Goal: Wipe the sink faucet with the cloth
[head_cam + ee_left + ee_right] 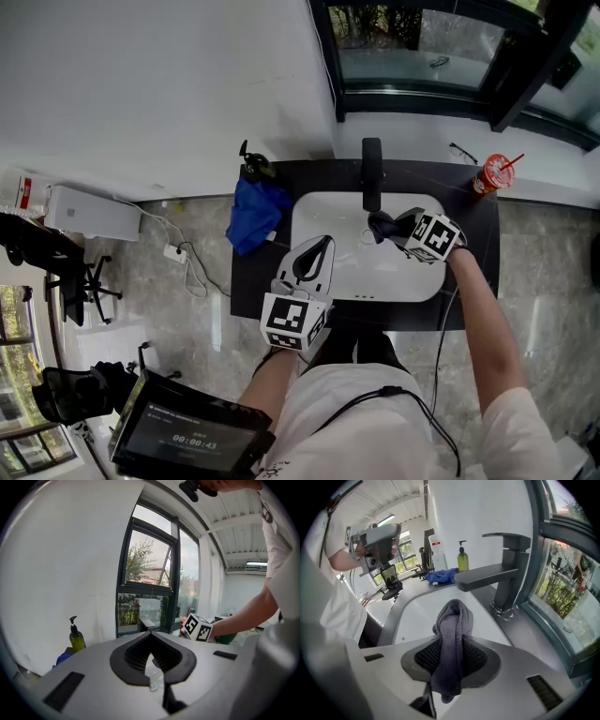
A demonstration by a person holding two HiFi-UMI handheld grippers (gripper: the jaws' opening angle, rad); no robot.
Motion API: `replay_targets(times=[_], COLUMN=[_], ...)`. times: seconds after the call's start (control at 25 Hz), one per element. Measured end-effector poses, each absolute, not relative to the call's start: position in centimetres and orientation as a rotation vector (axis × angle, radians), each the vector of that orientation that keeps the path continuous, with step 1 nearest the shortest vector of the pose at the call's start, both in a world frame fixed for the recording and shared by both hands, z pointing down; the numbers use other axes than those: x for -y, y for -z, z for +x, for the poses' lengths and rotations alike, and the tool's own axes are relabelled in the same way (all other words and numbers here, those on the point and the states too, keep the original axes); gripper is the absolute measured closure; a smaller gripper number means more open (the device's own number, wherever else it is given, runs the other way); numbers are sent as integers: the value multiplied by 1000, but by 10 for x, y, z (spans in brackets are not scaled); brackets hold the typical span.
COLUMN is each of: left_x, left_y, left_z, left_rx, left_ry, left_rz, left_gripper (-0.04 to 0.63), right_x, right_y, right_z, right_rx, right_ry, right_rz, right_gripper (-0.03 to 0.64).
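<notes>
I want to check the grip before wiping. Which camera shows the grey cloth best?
The right gripper view: the grey cloth fills the centre, pinched in the right gripper's jaws. The head view shows only a small dark bunch by the faucet; the left gripper view doesn't show it.

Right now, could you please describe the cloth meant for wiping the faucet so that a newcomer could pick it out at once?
Find the white sink in the dark counter below the window. Just right of its black faucet, the right gripper is shut on a dark grey cloth. Its neighbour, the blue cloth, lies loose on the counter left of the sink.
</notes>
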State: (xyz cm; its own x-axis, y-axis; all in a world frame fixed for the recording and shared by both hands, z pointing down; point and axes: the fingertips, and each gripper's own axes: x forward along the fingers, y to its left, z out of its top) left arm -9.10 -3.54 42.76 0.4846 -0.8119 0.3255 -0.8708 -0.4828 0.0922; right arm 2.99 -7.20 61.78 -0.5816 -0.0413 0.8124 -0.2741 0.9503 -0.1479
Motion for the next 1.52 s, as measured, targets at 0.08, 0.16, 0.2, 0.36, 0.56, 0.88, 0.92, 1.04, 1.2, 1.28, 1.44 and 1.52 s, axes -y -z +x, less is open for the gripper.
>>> replay_targets(times=[0.08,0.16,0.2,0.36,0.56,0.88,0.92,1.04,1.2,1.28,1.44,1.52], left_x=[36,37,37,39,43,47,46,46,45,44,41,40], left_y=[-427,-426,-426,-427,-429,-433,-433,-434,-432,-431,-430,-429], left_z=[-93,-95,-96,-100,-97,-96,-96,-94,-91,-90,-88,-87], left_rx=[1448,1455,1459,1468,1465,1463,1463,1456,1450,1448,1439,1435], left_ry=[-347,-346,-346,-348,-357,-362,-363,-367,-368,-367,-367,-365], left_rz=[2482,2477,2474,2467,2466,2458,2459,2465,2475,2481,2489,2491], left_gripper=[601,601,601,601,601,601,601,601,601,601,601,601], right_x=[88,100,106,137,170,163,160,151,140,134,117,102], right_y=[-615,-613,-613,-609,-597,-584,-583,-583,-582,-582,-583,-583], right_z=[30,32,34,37,27,6,6,8,10,12,14,11], right_rx=[2184,2177,2170,2176,2212,2329,2334,2344,2355,2359,2362,2371], right_ry=[-335,-331,-325,-310,-313,-278,-267,-252,-241,-242,-271,-282], right_rz=[271,308,328,449,524,466,453,415,400,400,369,319], right_gripper=[511,509,511,509,509,509,509,509,509,509,509,509])
